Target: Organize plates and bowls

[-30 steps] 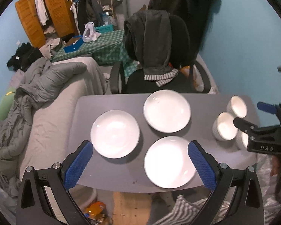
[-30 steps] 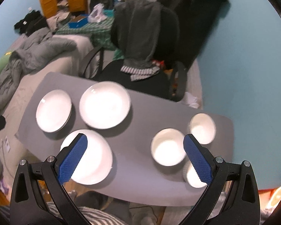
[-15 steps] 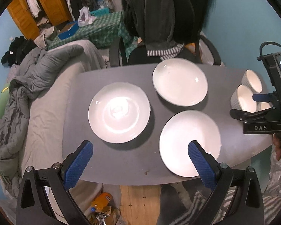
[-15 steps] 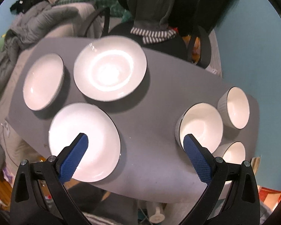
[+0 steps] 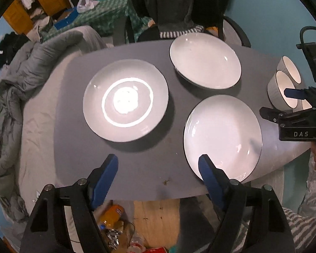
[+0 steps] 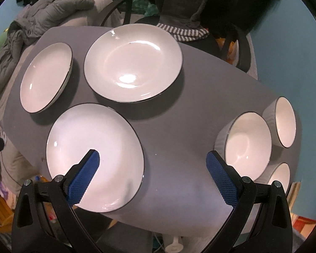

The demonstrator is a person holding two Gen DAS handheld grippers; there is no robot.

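Three white plates lie apart on a grey table (image 5: 149,164): a left plate (image 5: 125,100) (image 6: 46,77), a far plate (image 5: 205,60) (image 6: 133,62) and a near plate (image 5: 222,135) (image 6: 94,164). Three white ribbed bowls stand close together at the right end: a middle bowl (image 6: 247,143) (image 5: 281,92), a far bowl (image 6: 284,121) (image 5: 289,69) and a near bowl (image 6: 279,176). My left gripper (image 5: 158,165) is open and empty above the table's near edge, between the left and near plates. My right gripper (image 6: 152,158) is open and empty over the bare table between the near plate and the bowls; it also shows in the left wrist view (image 5: 292,103).
A black office chair (image 6: 179,10) draped with dark clothes stands behind the table. A bed with grey bedding (image 5: 21,80) lies to the left. Bottles and litter (image 5: 113,217) lie on the floor under the near edge. A blue wall (image 6: 288,48) is on the right.
Both grippers have come down and closer to the table, so plates and bowls look larger. The left gripper's fingers have narrowed but stay open. No dish has moved.
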